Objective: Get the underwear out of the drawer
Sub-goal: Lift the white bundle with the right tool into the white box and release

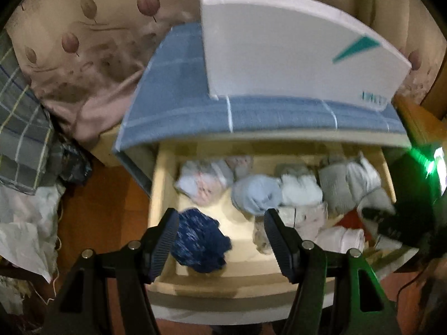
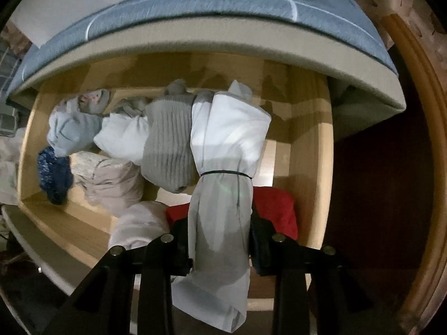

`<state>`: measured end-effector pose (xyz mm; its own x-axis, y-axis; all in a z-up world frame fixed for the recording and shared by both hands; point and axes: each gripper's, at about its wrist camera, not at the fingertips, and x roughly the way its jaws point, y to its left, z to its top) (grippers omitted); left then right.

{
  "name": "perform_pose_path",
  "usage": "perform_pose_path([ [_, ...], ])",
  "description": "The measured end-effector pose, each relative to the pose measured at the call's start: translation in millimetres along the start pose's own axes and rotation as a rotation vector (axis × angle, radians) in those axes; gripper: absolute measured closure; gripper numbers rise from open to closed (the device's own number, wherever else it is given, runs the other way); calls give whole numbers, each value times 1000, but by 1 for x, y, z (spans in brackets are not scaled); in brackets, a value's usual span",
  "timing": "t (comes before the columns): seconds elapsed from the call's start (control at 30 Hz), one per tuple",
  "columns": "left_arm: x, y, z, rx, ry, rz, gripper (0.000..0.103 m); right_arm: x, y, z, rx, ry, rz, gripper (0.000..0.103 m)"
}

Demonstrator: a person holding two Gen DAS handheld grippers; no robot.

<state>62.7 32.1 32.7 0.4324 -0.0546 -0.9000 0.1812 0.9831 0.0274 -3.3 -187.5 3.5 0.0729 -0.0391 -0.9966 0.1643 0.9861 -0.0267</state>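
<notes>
While the drawer (image 2: pixel 313 150) stands pulled out beneath the blue-topped cabinet (image 1: pixel 178 83), the right claw (image 2: pixel 220 248) points straight down into its right-hand part and is closed on a white rolled garment (image 2: pixel 229 139) bound round the middle with a thin dark band (image 2: pixel 223 173). Its pads pinch the lower end of the roll; the upper end hangs in front of the other bundles, with a grey ribbed roll (image 2: pixel 167 145) touching its side and a red piece (image 2: pixel 279 209) lying just beside the claw. From the pictures I cannot be sure whether the white roll has fully cleared its neighbours.

Over the drawer's left part, the left claw (image 1: pixel 220 240) is wide apart and holds nothing, tilted steeply downward. A dark blue speckled bundle (image 1: pixel 201 240) lies between and below its fingers, not touched as far as I can see. A pale blue roll (image 1: pixel 255 194) and a white one (image 1: pixel 300 192) sit further back.

To do this step well, I would say the right claw should lift the roll straight up, so the grey roll is not dragged along and the band does not snag on the drawer's front edge. The grip sits low on the roll, so a slow rise would keep it from swinging or slipping. The left claw would do best to settle squarely over the blue bundle before closing, taking it across its thickest part and not by a loose fold.
</notes>
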Motion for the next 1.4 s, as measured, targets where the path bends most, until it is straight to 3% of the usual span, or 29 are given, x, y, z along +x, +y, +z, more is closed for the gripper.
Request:
perform_pose_path([
  [0.2, 18, -19, -28, 13, 24, 25, 38, -14, -2, -1, -15, 36, 14, 75],
  [0.37, 28, -20, -38, -31, 28, 16, 38, -32, 4, -17, -31, 16, 26, 75],
  [0.63, 33, -8, -45, -121, 3, 47, 38, -91, 9, -42, -41, -150, 81, 75],
  [0.8, 33, -1, -46, -150, -11, 38, 38, -138, 6, -38, -24, -268, 87, 75],
  [1.0, 30, 1, -46, -161, -25, 18, 38, -208, 1, 0, -15, -430, 92, 75],
  [1.13, 32, 1, -47, -161, -13, 28, 38, -229, 7, 51, -17, -495, 49, 75],
  [1.27, 34, 1, -46, -163, -11, 28, 38, -227, 17, 103, -19, -498, 8, 75],
  [1.4, 37, 3, -47, -171, -1, 29, 38, -206, 25, 152, -16, -445, -23, 74],
])
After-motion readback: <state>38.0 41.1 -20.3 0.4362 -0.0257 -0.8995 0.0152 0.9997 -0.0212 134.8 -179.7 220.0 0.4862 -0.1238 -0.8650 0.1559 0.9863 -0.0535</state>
